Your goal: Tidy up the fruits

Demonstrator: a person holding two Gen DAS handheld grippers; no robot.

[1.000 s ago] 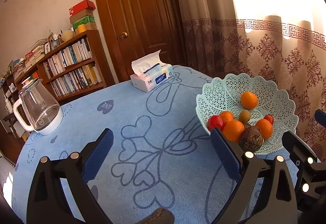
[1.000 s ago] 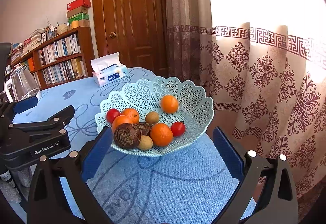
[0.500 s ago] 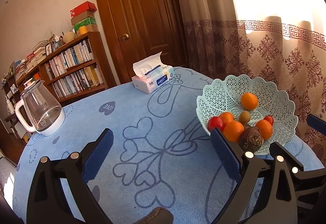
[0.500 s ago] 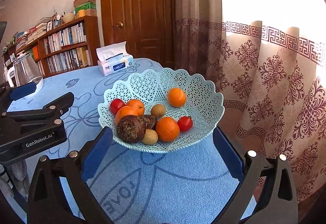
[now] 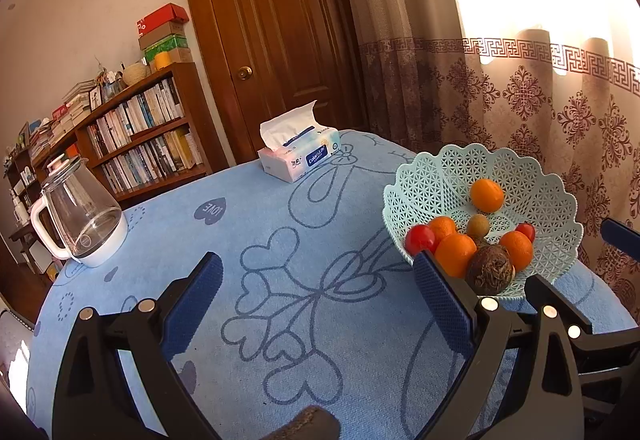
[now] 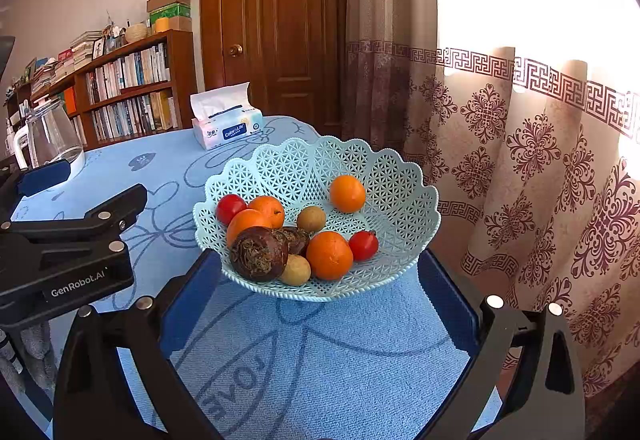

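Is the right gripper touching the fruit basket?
Apart. In the right wrist view, the open right gripper stands before the basket, with blue tablecloth visible between fingers and rim.

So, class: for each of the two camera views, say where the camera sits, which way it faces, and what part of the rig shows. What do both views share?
Left wrist view: sits on the left gripper, looking along its open fingers across the blue table to the kettle and door; the right gripper shows at lower right.
Right wrist view: sits on the right gripper, facing the fruit basket and curtain; the left gripper shows at left.
Shared: basket, tissue box, kettle, bookshelf.
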